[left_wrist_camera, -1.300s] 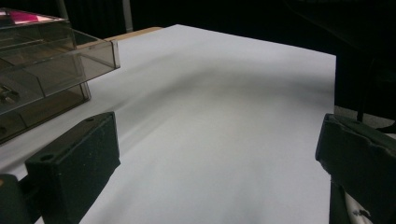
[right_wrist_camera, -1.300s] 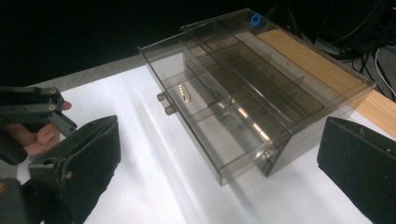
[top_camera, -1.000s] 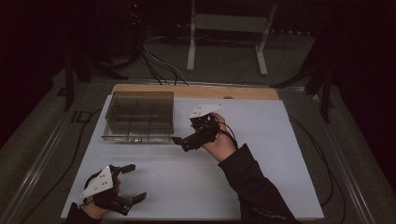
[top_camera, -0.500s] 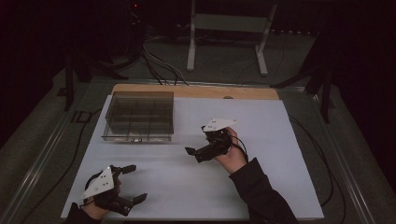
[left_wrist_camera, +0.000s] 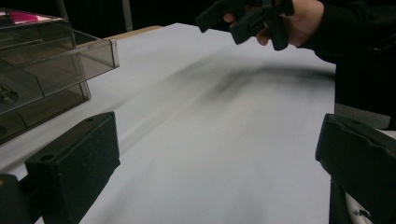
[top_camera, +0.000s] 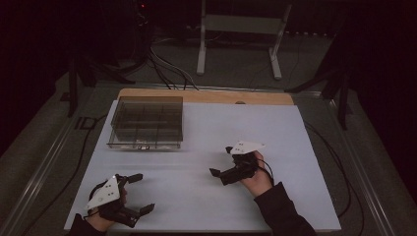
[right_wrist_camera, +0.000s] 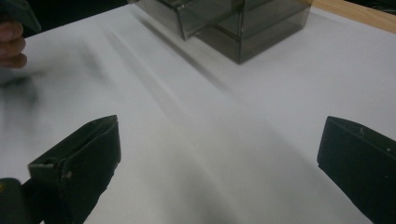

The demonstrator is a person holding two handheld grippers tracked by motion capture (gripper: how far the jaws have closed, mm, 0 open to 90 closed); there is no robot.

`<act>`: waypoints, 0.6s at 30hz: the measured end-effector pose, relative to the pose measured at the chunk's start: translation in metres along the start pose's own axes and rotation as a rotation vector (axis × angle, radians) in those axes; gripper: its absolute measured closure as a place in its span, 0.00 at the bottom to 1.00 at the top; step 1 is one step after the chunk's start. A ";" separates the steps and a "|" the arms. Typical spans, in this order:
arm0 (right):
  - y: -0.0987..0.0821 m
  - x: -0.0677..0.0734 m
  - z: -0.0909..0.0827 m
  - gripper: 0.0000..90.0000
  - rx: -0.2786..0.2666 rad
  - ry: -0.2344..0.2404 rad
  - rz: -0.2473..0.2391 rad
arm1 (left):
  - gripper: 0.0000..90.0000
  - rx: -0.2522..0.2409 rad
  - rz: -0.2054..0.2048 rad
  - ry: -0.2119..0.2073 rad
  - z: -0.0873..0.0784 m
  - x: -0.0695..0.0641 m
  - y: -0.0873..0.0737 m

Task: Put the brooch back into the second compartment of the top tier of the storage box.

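We see one clear compartment box (top_camera: 146,123) near the worktop's (top_camera: 295,147) far-left corner, closed side toward us. Two grippers: left gripper (top_camera: 139,193) at the near-left corner, jaws wide apart, holding nothing; right gripper (top_camera: 222,162) right of centre, near edge side, jaws spread, also holding nothing. Bare white surface between them and the box.

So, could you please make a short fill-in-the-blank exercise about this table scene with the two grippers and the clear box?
1. The jaws of the left gripper stand ____.
2. The clear box with compartments sits on the ____ sheet covering the table.
3. Between the jaws of the right gripper there is ____.

Missing words: open; white; nothing
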State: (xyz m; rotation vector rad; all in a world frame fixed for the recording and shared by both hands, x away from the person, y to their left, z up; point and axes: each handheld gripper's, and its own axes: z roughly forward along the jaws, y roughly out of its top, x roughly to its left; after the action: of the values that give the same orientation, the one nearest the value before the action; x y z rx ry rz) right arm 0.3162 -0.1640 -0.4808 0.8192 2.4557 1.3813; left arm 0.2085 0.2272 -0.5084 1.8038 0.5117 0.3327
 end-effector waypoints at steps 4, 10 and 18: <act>-0.014 -0.002 -0.009 0.00 -0.017 -0.020 0.004 | 0.01 0.001 0.000 0.003 -0.001 0.000 0.000; -0.029 -0.004 -0.023 0.00 -0.028 -0.036 0.012 | 0.01 0.001 0.000 0.001 0.000 0.000 0.000; -0.051 -0.007 -0.045 0.00 -0.013 -0.077 0.031 | 0.01 0.007 0.004 0.002 0.000 0.000 0.000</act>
State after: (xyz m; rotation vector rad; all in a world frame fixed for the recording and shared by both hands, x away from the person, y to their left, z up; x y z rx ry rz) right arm 0.2837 -0.2210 -0.4997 0.8937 2.3843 1.3484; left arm 0.2079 0.2274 -0.5085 1.8116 0.5113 0.3366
